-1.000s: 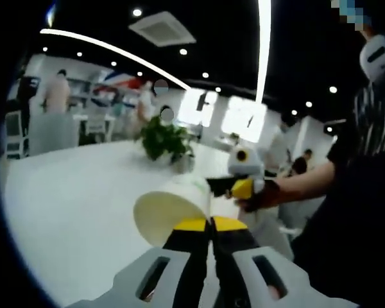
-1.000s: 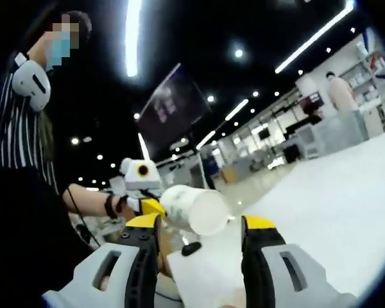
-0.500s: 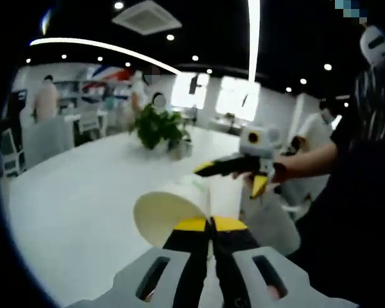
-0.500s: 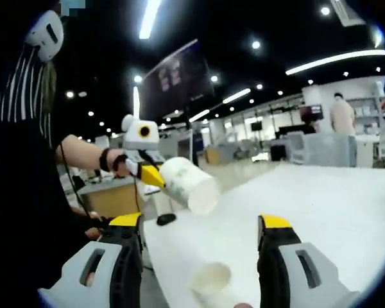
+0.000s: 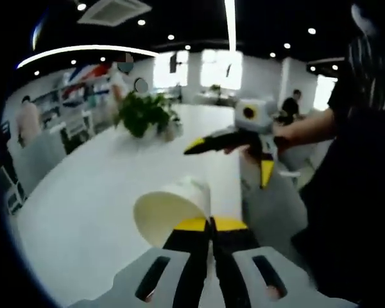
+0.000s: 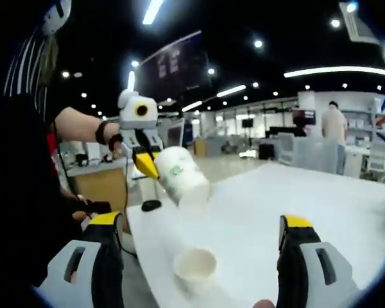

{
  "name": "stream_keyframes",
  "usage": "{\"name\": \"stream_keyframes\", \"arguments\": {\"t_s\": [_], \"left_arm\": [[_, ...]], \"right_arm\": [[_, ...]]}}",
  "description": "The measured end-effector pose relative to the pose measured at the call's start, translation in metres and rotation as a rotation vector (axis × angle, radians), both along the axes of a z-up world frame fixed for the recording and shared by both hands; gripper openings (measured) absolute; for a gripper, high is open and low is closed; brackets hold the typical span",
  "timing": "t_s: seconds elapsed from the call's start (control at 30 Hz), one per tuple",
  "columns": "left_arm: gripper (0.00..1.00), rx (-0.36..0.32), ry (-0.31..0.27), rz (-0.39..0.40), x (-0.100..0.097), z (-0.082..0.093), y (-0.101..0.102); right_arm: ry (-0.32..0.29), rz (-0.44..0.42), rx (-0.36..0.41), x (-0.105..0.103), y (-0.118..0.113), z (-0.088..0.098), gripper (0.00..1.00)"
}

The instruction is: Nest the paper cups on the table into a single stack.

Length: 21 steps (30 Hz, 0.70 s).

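- No words, brand names or numbers can be read in either view.
- The held paper cup [image 6: 181, 177] carries a small green mark on its side in the right gripper view, too blurred to make out as letters or a logo.
- The dark hanging screen [image 6: 169, 69] near the ceiling shows pale rows that may be text, too small and soft to read.
- In the left gripper view, red and blue shapes [image 5: 83, 72] on the far wall look like a sign or banner; nothing on them is legible.
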<state>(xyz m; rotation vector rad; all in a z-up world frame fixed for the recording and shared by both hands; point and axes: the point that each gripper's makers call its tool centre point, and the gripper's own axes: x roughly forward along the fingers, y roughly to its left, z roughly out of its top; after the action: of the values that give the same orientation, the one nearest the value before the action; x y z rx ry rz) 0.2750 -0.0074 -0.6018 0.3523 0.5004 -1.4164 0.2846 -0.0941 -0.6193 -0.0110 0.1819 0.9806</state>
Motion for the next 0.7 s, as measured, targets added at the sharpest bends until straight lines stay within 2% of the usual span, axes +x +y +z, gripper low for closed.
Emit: {"name": "stream_keyframes", "arguments": {"t_s": [0.13, 0.23, 0.43, 0.47, 0.5, 0.6, 0.7], "left_arm": [[0.00, 0.099, -0.022, -0.031, 0.002, -0.010, 0.002], [0.00, 0.129, -0.032, -0.065, -0.001, -0.010, -0.004], [0.00, 0.312, -0.112, -0.216, -0.005, -0.028, -0.011], [0.00, 0.329, -0.122, -0.232, -0.006, -0.031, -0.012], [0.00, 0.355, -0.115, -0.250, -0.007, -0.034, -0.013], [0.00, 0.415, -0.149, -0.298, -0.006, -0.041, -0.015], [0.00, 0.447, -0.154, -0.328, -0.006, -0.049, -0.019]], "right_arm": [[-0.003, -0.008, -0.014, 0.002, -0.002, -0.003, 1.00], [-0.016, -0.027, -0.031, 0.004, -0.007, -0.005, 1.00], [0.006, -0.091, -0.057, 0.016, -0.024, -0.018, 1.00], [0.009, -0.094, -0.063, 0.017, -0.025, -0.020, 1.00], [0.020, -0.122, -0.114, 0.021, -0.033, -0.029, 1.00], [0.009, -0.133, -0.112, 0.024, -0.036, -0.030, 1.00], [0.014, -0.139, -0.117, 0.026, -0.039, -0.031, 1.00]]}}
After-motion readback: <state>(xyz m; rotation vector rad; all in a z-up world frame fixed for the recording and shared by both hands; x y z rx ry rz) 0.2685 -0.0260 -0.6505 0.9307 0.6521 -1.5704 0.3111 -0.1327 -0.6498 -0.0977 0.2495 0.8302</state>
